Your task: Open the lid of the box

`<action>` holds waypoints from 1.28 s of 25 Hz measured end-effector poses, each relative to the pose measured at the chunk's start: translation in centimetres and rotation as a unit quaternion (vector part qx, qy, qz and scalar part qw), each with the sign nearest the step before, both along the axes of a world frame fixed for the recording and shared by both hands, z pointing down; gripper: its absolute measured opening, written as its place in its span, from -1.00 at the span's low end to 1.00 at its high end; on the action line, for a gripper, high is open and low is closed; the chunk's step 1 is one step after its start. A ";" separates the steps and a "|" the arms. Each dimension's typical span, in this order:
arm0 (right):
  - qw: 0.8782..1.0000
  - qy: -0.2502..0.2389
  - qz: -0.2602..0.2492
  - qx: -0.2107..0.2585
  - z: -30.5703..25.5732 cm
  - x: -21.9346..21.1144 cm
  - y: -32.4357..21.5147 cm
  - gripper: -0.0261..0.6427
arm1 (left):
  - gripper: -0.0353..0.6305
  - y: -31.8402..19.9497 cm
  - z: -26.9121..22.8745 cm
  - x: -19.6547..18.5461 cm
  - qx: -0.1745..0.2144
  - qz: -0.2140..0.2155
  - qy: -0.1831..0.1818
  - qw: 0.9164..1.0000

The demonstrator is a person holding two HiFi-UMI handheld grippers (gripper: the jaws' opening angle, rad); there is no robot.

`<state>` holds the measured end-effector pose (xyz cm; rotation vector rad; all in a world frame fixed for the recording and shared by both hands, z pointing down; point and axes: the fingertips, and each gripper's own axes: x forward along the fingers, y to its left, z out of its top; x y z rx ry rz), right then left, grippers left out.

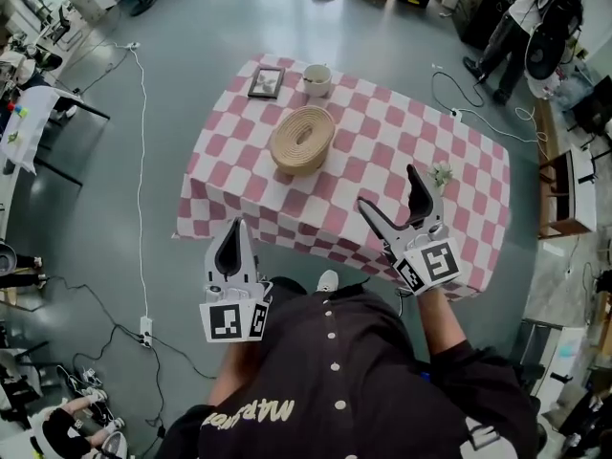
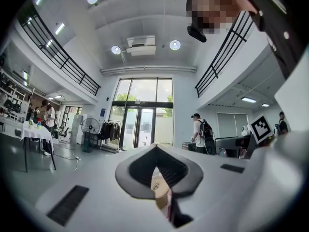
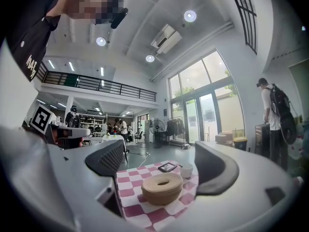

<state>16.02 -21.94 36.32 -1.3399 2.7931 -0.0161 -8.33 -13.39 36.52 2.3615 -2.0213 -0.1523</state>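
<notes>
A round woven box (image 1: 301, 140) with a ring-shaped lid sits on the pink-and-white checked table (image 1: 382, 122), left of its middle. My right gripper (image 1: 386, 185) hangs open over the table's near edge, to the right of the box and apart from it. In the right gripper view the box (image 3: 163, 188) lies ahead between the open fingers (image 3: 108, 159), well short of them. My left gripper (image 1: 231, 229) is shut and empty, off the table's near left corner. In the left gripper view, a sliver of the box (image 2: 159, 188) shows through the shut left gripper (image 2: 157, 151).
A small picture frame (image 1: 266, 82) and a white cup (image 1: 316, 80) stand at the table's far edge, and a little plant (image 1: 441, 174) at the right. Cables and a power strip (image 1: 145, 330) lie on the floor at left. A person (image 1: 507, 27) stands far right.
</notes>
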 end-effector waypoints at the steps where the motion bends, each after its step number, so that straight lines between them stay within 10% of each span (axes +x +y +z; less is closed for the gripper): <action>1: 1.000 0.000 -0.005 -0.004 0.4 -0.4 -0.2 0.42 | -0.86 0.0 0.3 -0.3 -0.005 -0.004 -0.001 1.000; 10: 0.999 0.012 -0.028 -0.022 2.2 -4.7 -3.0 0.42 | -0.86 -2.1 2.5 -4.1 -0.040 -0.018 0.007 0.999; 32: 0.996 0.034 0.060 -0.054 3.1 -10.2 -15.5 0.42 | -0.86 -19.7 1.8 -9.3 -0.036 0.105 0.022 0.994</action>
